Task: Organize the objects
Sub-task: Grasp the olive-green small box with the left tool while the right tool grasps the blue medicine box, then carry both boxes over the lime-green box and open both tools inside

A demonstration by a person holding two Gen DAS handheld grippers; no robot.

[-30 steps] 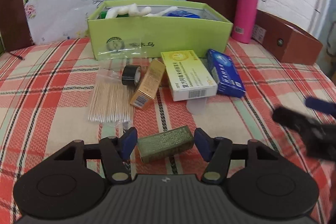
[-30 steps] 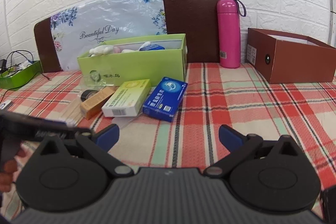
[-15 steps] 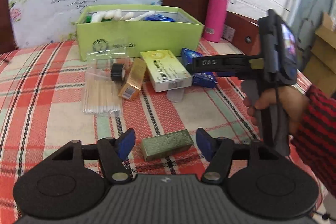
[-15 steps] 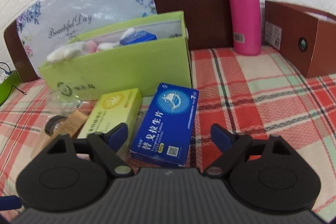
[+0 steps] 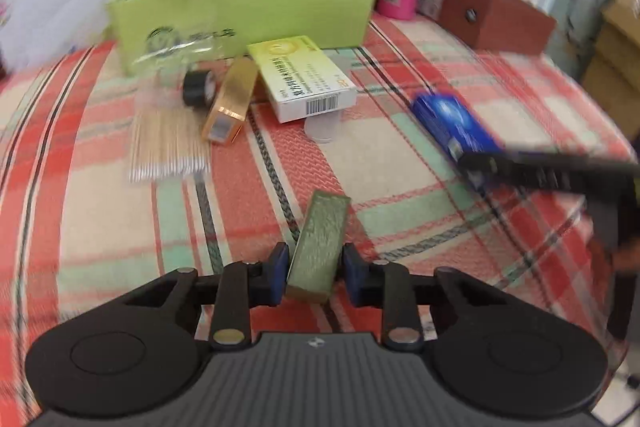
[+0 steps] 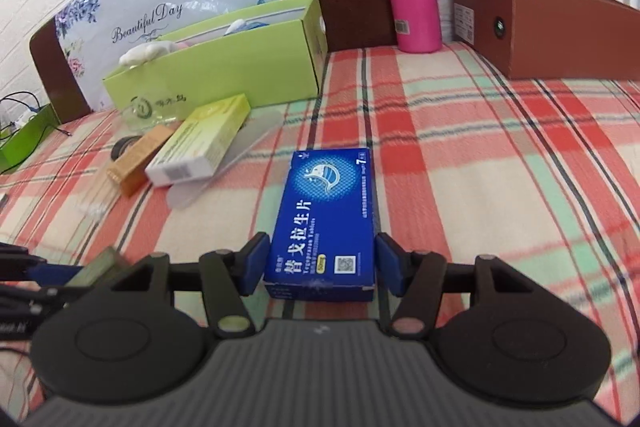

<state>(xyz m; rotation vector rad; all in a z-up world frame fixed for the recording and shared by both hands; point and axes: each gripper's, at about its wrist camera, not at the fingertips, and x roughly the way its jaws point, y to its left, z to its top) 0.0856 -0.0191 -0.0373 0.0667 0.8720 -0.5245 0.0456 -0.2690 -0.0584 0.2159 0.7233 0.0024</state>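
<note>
The green-gold box sits between the left gripper jaws, which have just been closing onto it — the blue box is clamped in the right gripper jaws, with the lime-green box beyond both on the plaid cloth.

The left claw has just been closing and now pinches the small olive-green rectangular box, which has turned from crosswise to pointing up the frame. The right claw closed from wide open onto the blue cardboard tablet box, drawn from beside the yellow-and-white carton to mid-frame
</note>
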